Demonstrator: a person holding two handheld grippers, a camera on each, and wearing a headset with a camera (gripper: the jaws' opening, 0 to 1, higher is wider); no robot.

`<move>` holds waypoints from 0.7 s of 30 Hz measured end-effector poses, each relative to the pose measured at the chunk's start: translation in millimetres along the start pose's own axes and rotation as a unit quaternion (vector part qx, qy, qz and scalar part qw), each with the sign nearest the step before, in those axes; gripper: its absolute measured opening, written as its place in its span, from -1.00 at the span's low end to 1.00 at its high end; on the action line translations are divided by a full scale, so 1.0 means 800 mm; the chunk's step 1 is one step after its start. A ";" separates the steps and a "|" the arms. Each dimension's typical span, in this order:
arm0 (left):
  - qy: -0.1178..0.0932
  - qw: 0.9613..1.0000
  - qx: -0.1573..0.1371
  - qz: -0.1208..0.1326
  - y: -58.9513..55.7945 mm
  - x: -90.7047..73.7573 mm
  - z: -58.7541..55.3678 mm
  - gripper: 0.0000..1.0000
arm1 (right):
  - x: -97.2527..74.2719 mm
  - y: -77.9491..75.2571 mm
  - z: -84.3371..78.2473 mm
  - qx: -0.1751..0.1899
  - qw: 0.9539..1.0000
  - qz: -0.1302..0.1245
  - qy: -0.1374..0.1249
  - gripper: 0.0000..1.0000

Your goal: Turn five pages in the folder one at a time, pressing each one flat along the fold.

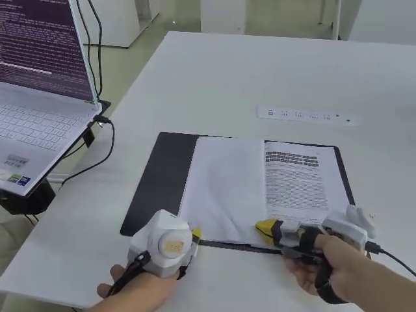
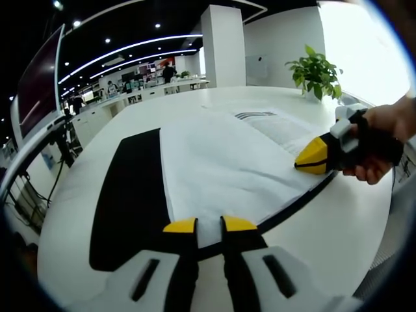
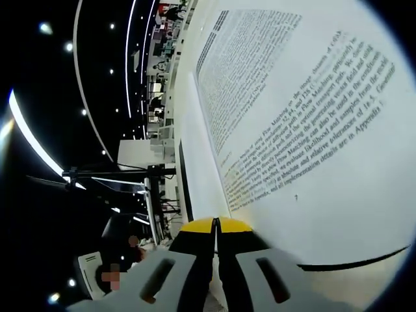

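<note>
The folder (image 1: 161, 179) is lying open on the white table (image 1: 247, 71), its black cover showing as a broad band along its left side. A blank white page (image 1: 224, 185) is lying across the folder's middle, and a printed page (image 1: 296, 182) is lying flat on the folder's right half, with the fold running between them.

The left gripper (image 1: 195, 234) is resting at the folder's near edge, at the near-left corner of the blank page. In the left gripper view its yellow-tipped jaws (image 2: 208, 225) are standing slightly apart, with the white sheet showing in the narrow gap; I cannot tell whether they are touching the paper.

The right gripper (image 1: 263, 226) is sitting at the folder's near edge too, right by the fold, pointing leftward with its tip on the paper. In the right gripper view its jaws (image 3: 216, 224) are pressed together with no gap, the tip lying at the bottom margin of the printed page; nothing is visibly caught between them. A hand (image 1: 338, 266) is holding it just off the folder's near-right corner.

Beyond the folder's far edge a white power strip (image 1: 305, 116) is lying on the table. Off the folder's left side a laptop (image 1: 39, 110) is standing open, with a black cable (image 1: 97, 156) trailing from it.
</note>
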State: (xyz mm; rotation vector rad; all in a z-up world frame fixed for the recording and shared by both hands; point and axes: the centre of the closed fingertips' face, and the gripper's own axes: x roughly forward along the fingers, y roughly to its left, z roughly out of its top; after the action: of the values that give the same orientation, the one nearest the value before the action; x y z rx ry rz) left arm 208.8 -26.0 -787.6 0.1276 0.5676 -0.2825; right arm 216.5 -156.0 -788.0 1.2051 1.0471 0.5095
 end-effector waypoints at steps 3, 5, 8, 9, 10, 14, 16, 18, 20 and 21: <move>0.000 1.000 0.002 0.000 0.000 0.001 0.000 -0.77 | -0.006 -0.003 -0.007 0.004 1.000 0.001 -0.001 -1.00; 0.002 1.000 0.004 -0.001 0.000 0.001 0.000 -0.77 | -0.011 -0.004 -0.015 0.008 1.000 0.003 -0.002 -1.00; 0.003 1.000 0.007 -0.002 0.000 0.001 0.000 -0.77 | -0.015 -0.007 -0.022 0.012 1.000 0.003 -0.002 -1.00; 0.003 1.000 0.009 -0.002 0.000 0.001 0.000 -0.77 | -0.017 -0.008 -0.024 0.019 1.000 0.004 -0.004 -1.00; 0.003 1.000 0.010 -0.002 0.000 0.001 0.000 -0.77 | -0.018 -0.009 -0.024 0.025 1.000 0.005 -0.006 -1.00; 0.009 1.000 0.007 0.001 0.000 0.002 -0.001 -0.78 | -0.025 -0.018 -0.041 0.046 0.999 -0.012 0.011 -1.00; 0.012 1.000 0.001 0.003 0.001 0.002 -0.001 -0.77 | -0.031 -0.021 -0.048 0.045 0.999 -0.020 0.009 -1.00; 0.017 1.000 -0.016 0.006 0.002 0.002 -0.001 -0.77 | -0.038 -0.004 -0.044 0.081 0.996 0.016 -0.014 -1.00; 0.024 0.999 -0.047 0.007 0.004 0.001 -0.001 -0.77 | -0.047 0.007 -0.044 0.084 0.996 0.032 -0.023 -1.00; 0.026 0.998 -0.052 0.004 0.005 0.001 -0.001 -0.78 | -0.051 0.010 -0.046 0.076 0.996 0.031 -0.020 -1.00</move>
State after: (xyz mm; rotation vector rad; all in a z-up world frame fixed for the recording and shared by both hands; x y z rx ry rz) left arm 210.2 -22.5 -788.8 0.0371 0.6326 -0.2417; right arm 167.3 -167.3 -765.2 1.3800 1.0316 0.4578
